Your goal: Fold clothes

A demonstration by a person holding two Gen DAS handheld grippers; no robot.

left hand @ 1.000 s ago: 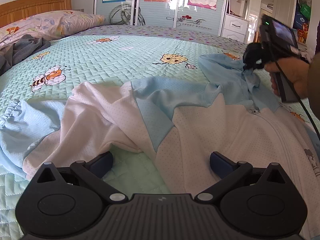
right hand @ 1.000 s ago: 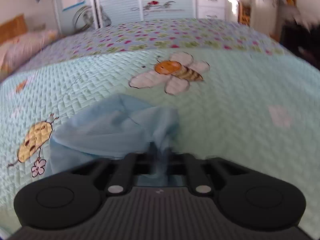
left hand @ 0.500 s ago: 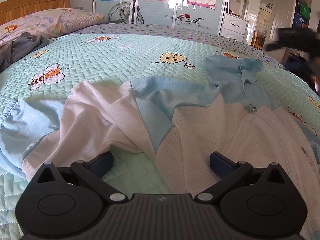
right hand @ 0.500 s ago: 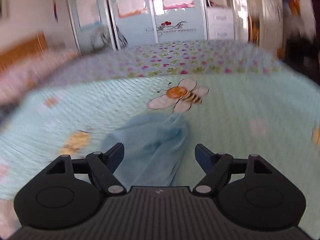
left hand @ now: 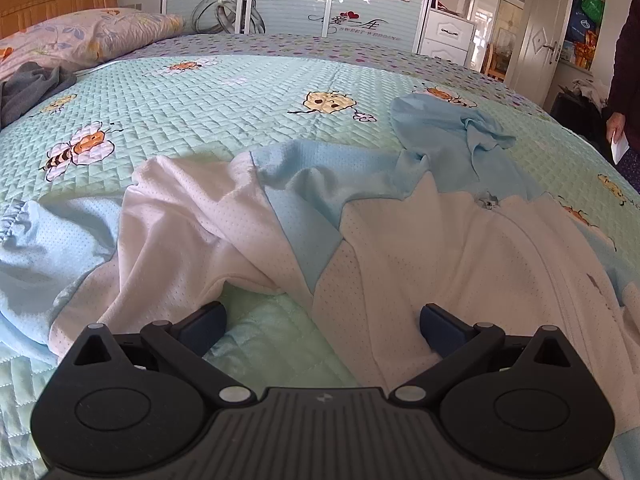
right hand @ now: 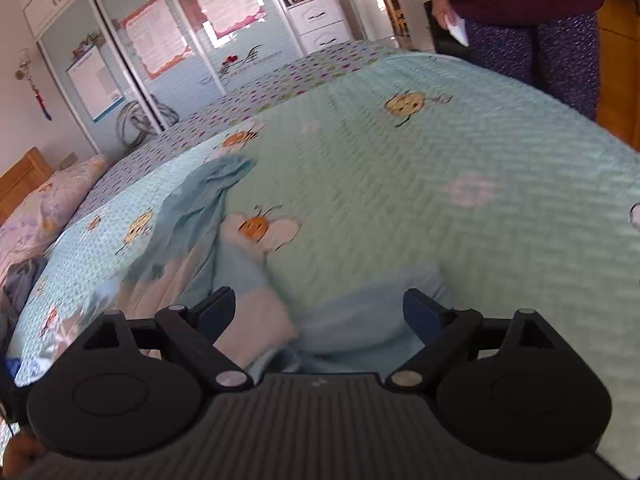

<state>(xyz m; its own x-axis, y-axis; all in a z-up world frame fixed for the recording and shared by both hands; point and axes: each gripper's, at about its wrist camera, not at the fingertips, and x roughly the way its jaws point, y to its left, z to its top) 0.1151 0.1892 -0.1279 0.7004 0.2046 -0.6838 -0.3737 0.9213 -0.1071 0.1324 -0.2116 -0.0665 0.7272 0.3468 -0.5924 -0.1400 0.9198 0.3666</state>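
Only the right view shows a bystander (right hand: 520, 20) — both tools spread, gripping nothing.

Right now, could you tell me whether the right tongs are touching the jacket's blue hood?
Apart. In the right wrist view the right tongs stand open, well back from the hood lying flat on the bedspread.

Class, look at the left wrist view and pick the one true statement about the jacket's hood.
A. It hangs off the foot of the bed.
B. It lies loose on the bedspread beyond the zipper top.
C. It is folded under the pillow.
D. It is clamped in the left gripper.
B: the hood lies crumpled on the bedspread beyond the zipper top, and the left gripper is open, nowhere near it.
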